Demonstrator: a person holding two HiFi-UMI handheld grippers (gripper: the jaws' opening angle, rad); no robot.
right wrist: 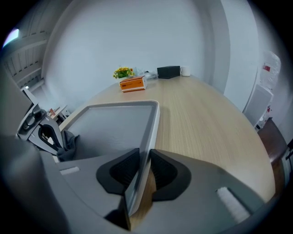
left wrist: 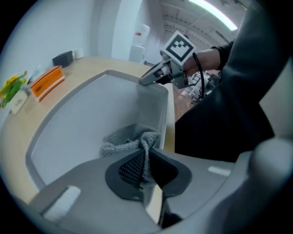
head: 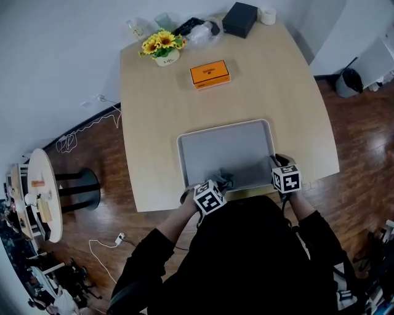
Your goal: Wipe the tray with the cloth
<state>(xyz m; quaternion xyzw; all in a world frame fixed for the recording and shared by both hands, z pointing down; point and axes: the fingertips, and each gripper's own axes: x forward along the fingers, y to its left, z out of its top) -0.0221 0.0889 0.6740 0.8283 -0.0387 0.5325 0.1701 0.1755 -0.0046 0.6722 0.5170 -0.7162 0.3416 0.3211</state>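
Observation:
A grey tray [head: 252, 126] lies near the front edge of the light wood table. A grey cloth [head: 223, 179] rests bunched in the tray's near left part. My left gripper [head: 212, 192] is shut on the cloth [left wrist: 130, 139], with a fold pinched between the pads. My right gripper [head: 280, 167] is shut on the tray's near right rim [right wrist: 153, 130]; the wall passes between its jaws. In the left gripper view the right gripper [left wrist: 151, 78] bites the tray's far corner. In the right gripper view the left gripper [right wrist: 57, 144] holds the cloth [right wrist: 68, 144] at the left.
An orange box [head: 209, 74] lies beyond the tray. A pot of yellow flowers [head: 163, 48], a black box [head: 239, 18], a white cup [head: 267, 15] and dark items stand at the table's far edge. A small round table [head: 43, 194] stands on the floor at left.

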